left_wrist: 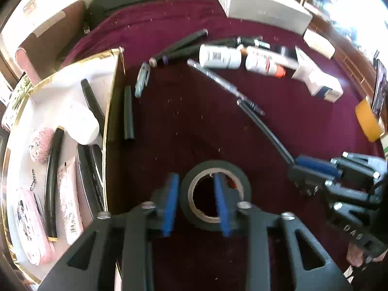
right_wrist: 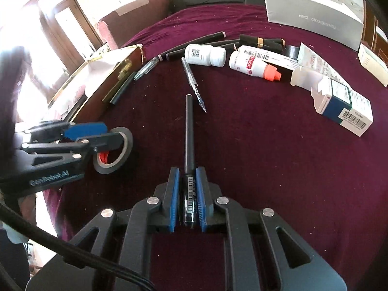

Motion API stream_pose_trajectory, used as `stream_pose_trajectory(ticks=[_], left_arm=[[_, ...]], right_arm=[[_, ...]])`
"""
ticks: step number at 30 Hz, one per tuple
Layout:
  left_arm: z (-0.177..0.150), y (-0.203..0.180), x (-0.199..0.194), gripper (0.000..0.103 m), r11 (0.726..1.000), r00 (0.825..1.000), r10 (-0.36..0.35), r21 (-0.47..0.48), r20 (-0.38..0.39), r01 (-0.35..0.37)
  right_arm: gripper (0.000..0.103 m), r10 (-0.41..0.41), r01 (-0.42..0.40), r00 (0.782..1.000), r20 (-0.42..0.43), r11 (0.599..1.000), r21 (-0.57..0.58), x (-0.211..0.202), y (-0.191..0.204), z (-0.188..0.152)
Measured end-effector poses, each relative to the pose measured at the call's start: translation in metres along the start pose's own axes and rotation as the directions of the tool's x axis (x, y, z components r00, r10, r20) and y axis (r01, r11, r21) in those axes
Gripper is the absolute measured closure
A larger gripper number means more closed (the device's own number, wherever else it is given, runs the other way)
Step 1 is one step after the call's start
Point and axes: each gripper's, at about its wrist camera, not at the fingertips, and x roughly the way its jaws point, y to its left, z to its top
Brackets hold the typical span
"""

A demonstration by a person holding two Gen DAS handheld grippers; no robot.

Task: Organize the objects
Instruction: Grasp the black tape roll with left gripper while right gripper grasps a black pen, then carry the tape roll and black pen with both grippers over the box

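Gripping the tape roll [left_wrist: 215, 195] through its wall, the left gripper [left_wrist: 197, 201] has one blue pad outside the roll and the other inside the core; the pads [left_wrist: 169, 203] appear closed on the wall, though contact is not fully clear from the left wrist view. The roll sits low over the maroon cloth [left_wrist: 184, 111], just beside the wooden box [left_wrist: 110, 111], whose white-lined interior already holds dark tubes, a white bottle and pink packets.

The right gripper [right_wrist: 188, 201] is closed on the black pen [right_wrist: 189, 131], its pads clamping the labelled end while the barrel projects straight forward over the cloth.

Judged step: transfer both held items into the box. Recommended procedure:

1. Carry the roll over the gold-edged rim before releasing, since the box wall stands between the roll and the interior.
2. Keep the roll's flat face level; a grip on one wall only may let it swing.
3. Align the pen parallel to the tubes already in the box so that it lies flat.
4. Move one gripper at a time, as the two are near each other.

Remaining on the cloth, well apart from the grippers: a clear pen [right_wrist: 194, 84], two white bottles [right_wrist: 206, 54], cartons [right_wrist: 344, 101] and dark tubes near the far edge
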Motion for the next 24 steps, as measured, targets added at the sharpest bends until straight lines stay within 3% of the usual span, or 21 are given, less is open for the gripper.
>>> stream_pose_trajectory(ticks=[3,6,8,11,13,15,19,21,24], left_arm=[[-0.004,0.003,0.002,0.089,1.0,1.0,-0.003,-0.004,-0.012,0.003],[-0.007,0.002,0.003,0.089,1.0,1.0,-0.004,-0.002,-0.01,0.004],[-0.01,-0.001,0.002,0.09,1.0,1.0,0.008,0.013,-0.012,-0.008],[-0.011,0.0,0.002,0.09,1.0,1.0,-0.013,-0.012,-0.001,0.013],[-0.011,0.0,0.004,0.09,1.0,1.0,-0.017,-0.021,0.014,0.017],[-0.011,-0.003,0.004,0.09,1.0,1.0,-0.001,-0.01,0.01,0.001],[-0.012,-0.014,0.002,0.091,0.998,0.999,0.046,0.038,0.01,-0.047],[-0.016,-0.017,-0.005,0.092,1.0,0.999,-0.003,0.027,0.035,0.002],[-0.026,-0.019,-0.013,0.092,1.0,0.998,-0.016,0.007,0.065,0.016]], right_arm=[[0.088,0.011,-0.011,1.0,0.011,1.0,-0.001,0.001,0.004,0.008],[0.065,0.008,-0.008,1.0,0.022,1.0,-0.02,0.004,0.01,0.016],[0.065,-0.007,0.007,1.0,0.014,0.999,-0.038,0.009,0.014,0.021],[0.074,-0.045,0.045,0.999,0.012,0.998,-0.044,0.019,0.014,0.025],[0.091,-0.081,0.082,0.996,0.023,0.996,-0.045,0.018,0.011,0.023],[0.096,-0.077,0.078,0.997,0.024,0.997,-0.027,0.015,0.007,0.02],[0.096,-0.06,0.06,0.998,0.021,0.998,-0.011,0.009,0.004,0.012],[0.096,-0.027,0.026,0.999,0.022,1.0,0.003,0.006,0.005,0.006],[0.096,0.021,-0.022,0.999,0.025,0.999,0.035,0.002,0.006,-0.004]])
